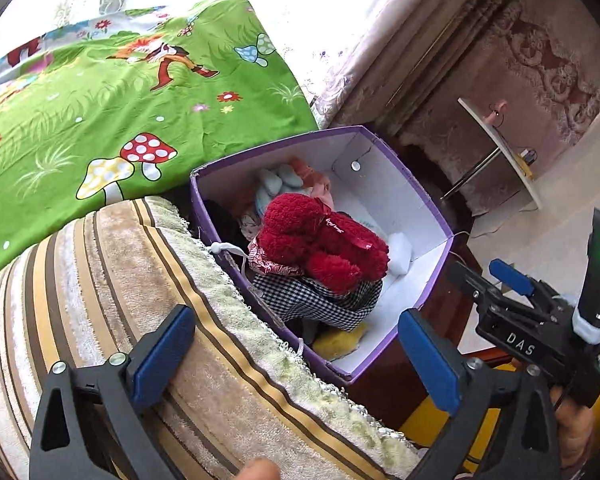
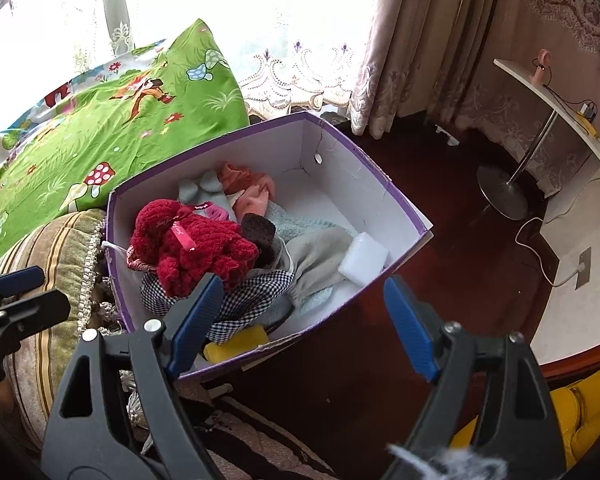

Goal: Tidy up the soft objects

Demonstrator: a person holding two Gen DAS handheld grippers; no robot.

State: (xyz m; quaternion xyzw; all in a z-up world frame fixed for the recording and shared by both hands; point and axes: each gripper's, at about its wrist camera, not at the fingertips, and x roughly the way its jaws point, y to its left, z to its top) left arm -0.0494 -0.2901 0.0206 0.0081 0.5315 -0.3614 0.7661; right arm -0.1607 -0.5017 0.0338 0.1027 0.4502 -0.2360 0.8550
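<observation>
in the purple box [image 2: 380,188], red plush [image 2: 192,248] hides clothes, both grippers' jaws wide, empty

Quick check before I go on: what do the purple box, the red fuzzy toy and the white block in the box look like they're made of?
Purple box: looks like cardboard, matte white inside; a wall shows a crack and the near rim is frayed.
Red fuzzy toy: seemingly plush of loopy, chenille-like yarn, with a satin-looking ribbon.
White block: probably foam or sponge, given its matte, soft-edged look; it cannot be told for sure.
</observation>
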